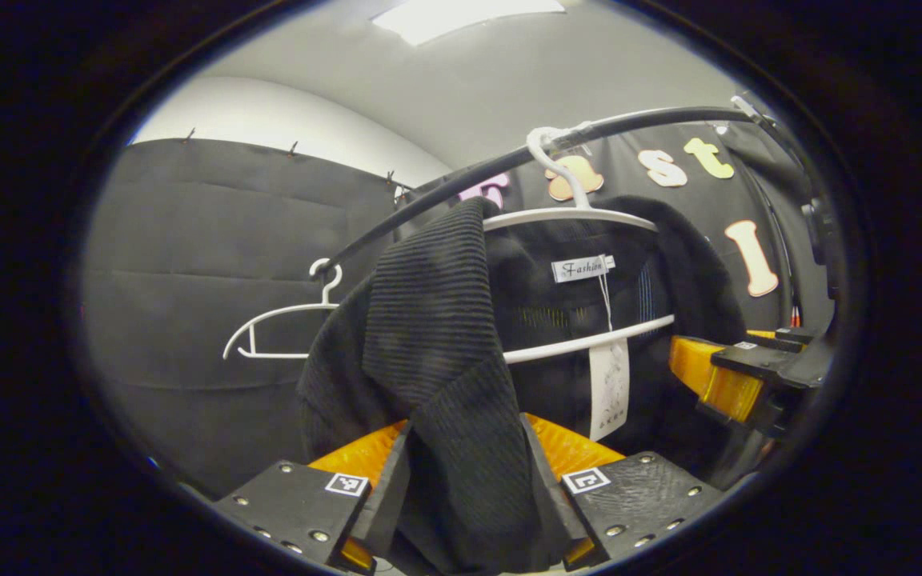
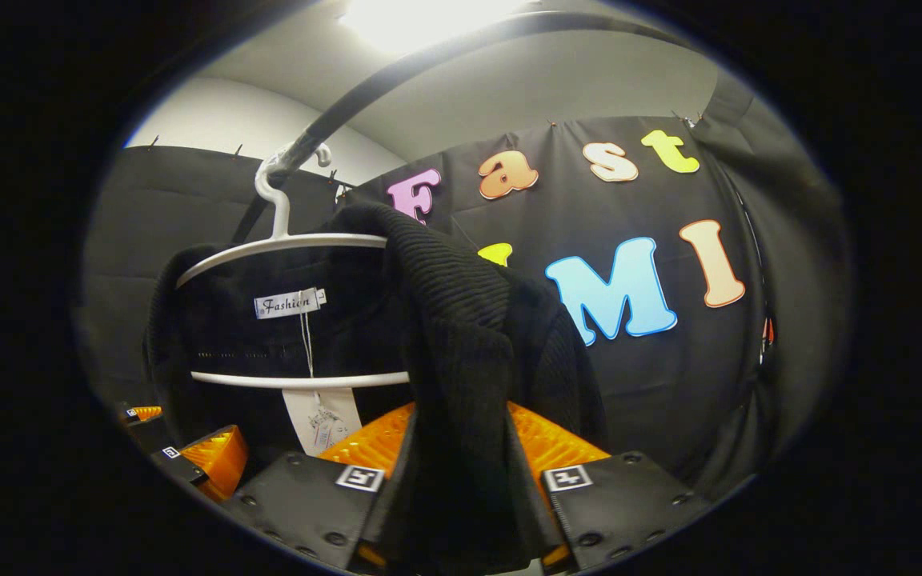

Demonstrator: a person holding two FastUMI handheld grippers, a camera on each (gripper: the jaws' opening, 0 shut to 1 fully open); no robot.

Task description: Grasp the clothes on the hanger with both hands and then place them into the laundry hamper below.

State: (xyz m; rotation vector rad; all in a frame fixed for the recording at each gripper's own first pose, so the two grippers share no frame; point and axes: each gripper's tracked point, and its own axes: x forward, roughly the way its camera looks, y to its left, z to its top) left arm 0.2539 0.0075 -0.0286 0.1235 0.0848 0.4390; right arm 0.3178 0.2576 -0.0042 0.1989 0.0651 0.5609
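A black ribbed knit garment (image 1: 429,320) hangs on a white hanger (image 1: 569,212) hooked over a black rail (image 1: 445,188). My left gripper (image 1: 465,480) is shut on the garment's left front edge, the fabric pinched between both fingers. In the right gripper view the same garment (image 2: 461,320) drapes from the hanger (image 2: 285,240), and my right gripper (image 2: 461,472) is shut on its right front edge. The right gripper (image 1: 737,376) also appears at the far right of the left gripper view; the left gripper (image 2: 205,456) appears at the lower left of the right gripper view.
A second, bare white hanger (image 1: 285,320) hangs on the same rail farther left. A white neck label and paper tag (image 1: 609,384) dangle inside the collar. Black cloth walls surround the rail, with a ceiling light (image 1: 461,12) overhead.
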